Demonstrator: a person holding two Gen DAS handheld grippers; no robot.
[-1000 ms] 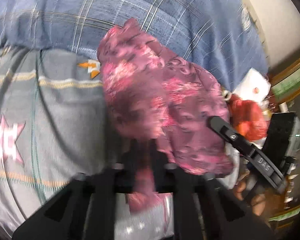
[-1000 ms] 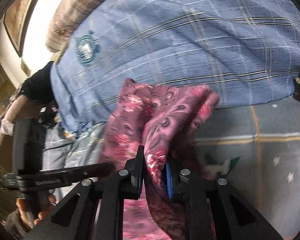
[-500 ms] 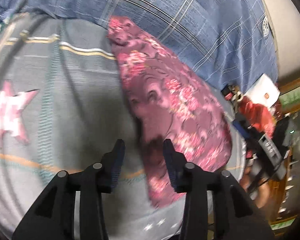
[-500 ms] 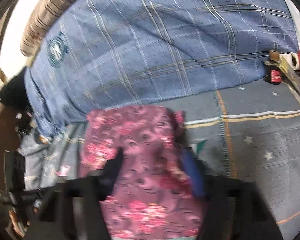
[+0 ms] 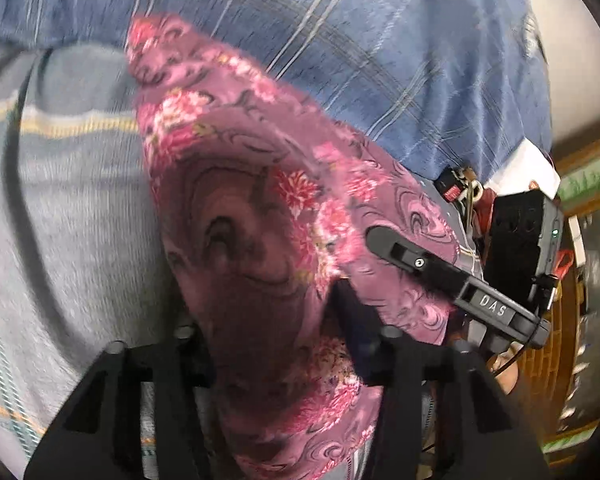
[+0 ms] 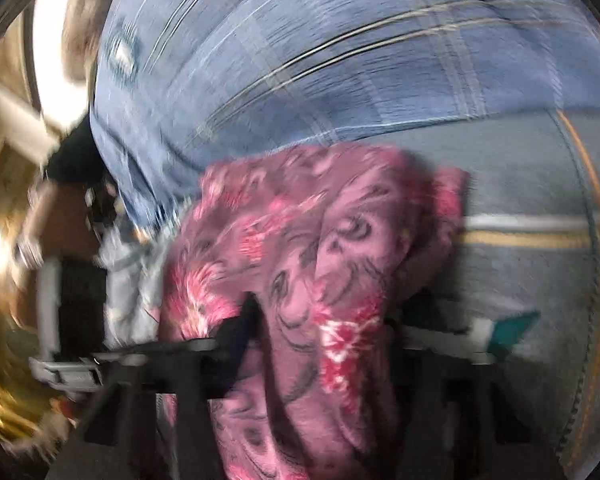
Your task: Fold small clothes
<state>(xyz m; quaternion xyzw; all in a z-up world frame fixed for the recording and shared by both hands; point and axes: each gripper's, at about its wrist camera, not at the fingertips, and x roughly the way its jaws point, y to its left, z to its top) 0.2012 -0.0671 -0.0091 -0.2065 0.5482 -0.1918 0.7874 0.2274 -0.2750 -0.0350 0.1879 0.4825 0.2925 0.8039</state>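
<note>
A pink floral garment (image 5: 260, 208) lies bunched on the grey bed cover (image 5: 60, 208). My left gripper (image 5: 264, 316) is low over its near end. Its jaws are closing with the cloth between them, and the fabric drapes over the left finger. One finger (image 5: 404, 250) of my right gripper reaches in from the right and rests on the garment's right edge. In the blurred right wrist view the garment (image 6: 300, 240) fills the gap of my right gripper (image 6: 324, 316). Those jaws are also closing around a thick fold, and I see no firm pinch.
A blue plaid blanket (image 5: 380, 60) covers the far side of the bed, also in the right wrist view (image 6: 340, 60). A small bottle (image 5: 454, 188), a white box (image 5: 528, 164) and a black device (image 5: 520, 248) crowd the right edge of the bed.
Both grippers let go of the raised garment, which dropped onto the bed cover. Both then came down over it, and their jaws opened and are narrowing around it.
</note>
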